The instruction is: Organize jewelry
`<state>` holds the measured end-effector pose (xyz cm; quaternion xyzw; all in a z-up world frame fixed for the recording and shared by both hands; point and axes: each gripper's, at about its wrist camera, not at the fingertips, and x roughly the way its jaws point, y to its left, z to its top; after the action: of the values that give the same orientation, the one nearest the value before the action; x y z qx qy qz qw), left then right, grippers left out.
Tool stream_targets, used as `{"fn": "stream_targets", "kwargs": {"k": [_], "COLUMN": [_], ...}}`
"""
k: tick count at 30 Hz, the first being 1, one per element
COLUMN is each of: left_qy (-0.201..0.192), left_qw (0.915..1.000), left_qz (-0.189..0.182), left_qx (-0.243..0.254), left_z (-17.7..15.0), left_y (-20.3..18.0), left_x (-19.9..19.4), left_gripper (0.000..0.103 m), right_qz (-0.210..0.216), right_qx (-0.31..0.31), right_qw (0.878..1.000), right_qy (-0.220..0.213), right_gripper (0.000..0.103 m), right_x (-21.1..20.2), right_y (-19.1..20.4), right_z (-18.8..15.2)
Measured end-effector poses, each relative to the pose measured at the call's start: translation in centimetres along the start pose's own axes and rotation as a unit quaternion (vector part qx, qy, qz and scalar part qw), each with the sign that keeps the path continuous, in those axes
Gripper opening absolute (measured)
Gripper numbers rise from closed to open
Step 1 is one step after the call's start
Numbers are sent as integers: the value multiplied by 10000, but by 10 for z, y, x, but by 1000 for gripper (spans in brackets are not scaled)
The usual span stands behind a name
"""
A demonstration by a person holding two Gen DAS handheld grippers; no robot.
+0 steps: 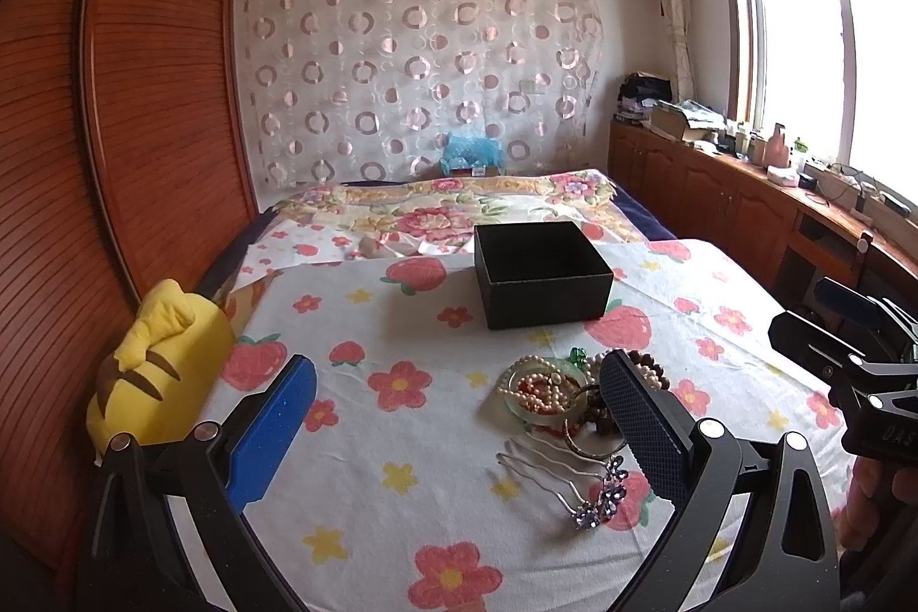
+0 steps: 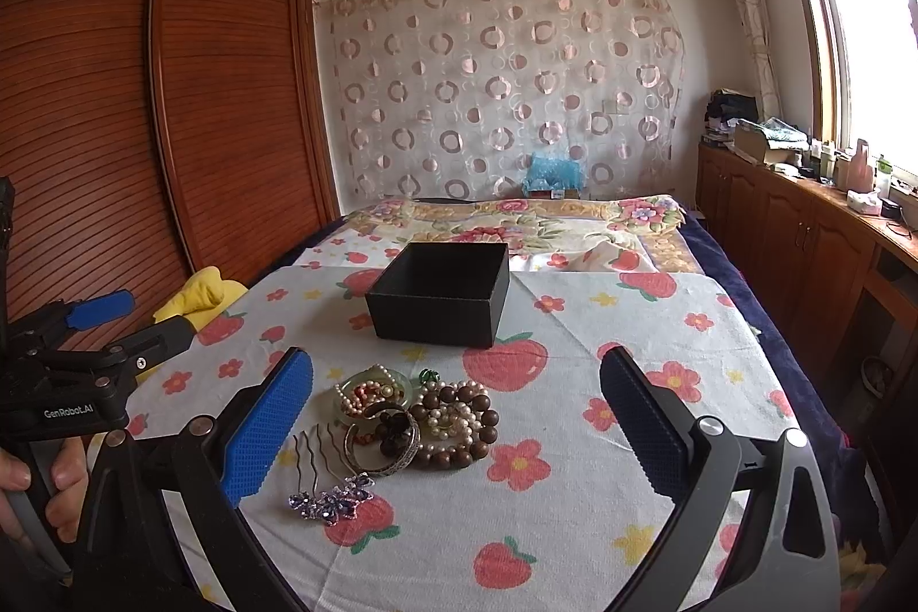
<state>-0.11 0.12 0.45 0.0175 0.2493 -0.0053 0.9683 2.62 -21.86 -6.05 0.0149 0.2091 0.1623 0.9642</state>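
Observation:
A pile of jewelry (image 2: 413, 417) lies on the flowered cloth: a pearl necklace (image 2: 367, 391) on a pale green bangle, a brown wooden bead bracelet (image 2: 459, 431), a silver bangle (image 2: 381, 445) and a purple flower hair comb (image 2: 330, 494). The pile also shows in the left wrist view (image 1: 551, 400), with the hair comb (image 1: 596, 488) nearest. An open, empty black box (image 2: 439, 293) stands behind the pile; it also shows in the left wrist view (image 1: 542, 273). My left gripper (image 1: 459, 434) is open, the pile by its right finger. My right gripper (image 2: 456, 431) is open, the pile between its fingers and nearer the left one.
A yellow plush toy (image 1: 155, 365) lies at the left edge of the bed, beside a wooden wardrobe (image 1: 115, 124). A flowered quilt (image 2: 516, 222) covers the far bed. Wooden cabinets (image 2: 803, 233) with clutter run along the right wall under the window.

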Motion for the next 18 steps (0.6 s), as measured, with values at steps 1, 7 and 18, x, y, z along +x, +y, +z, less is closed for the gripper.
{"fn": "stream_targets", "kwargs": {"k": [1,7,18], "left_qy": [3,-2,-3], "left_qw": [10000,10000,10000], "left_qz": [0,-4,-16], "left_qx": [-2,-1,24], "left_z": [0,0,5], "left_y": [0,0,-1], "left_x": [0,0,-6], "left_gripper": [96,96,96], "right_qz": [1,-3,-9], "right_qx": [1,2,8], "right_qw": [10000,10000,10000], "right_qy": [3,-1,0], "right_gripper": [100,101,101], "right_x": [-1,-1,-1], "right_y": [0,0,3], "right_z": [1,1,-1]}}
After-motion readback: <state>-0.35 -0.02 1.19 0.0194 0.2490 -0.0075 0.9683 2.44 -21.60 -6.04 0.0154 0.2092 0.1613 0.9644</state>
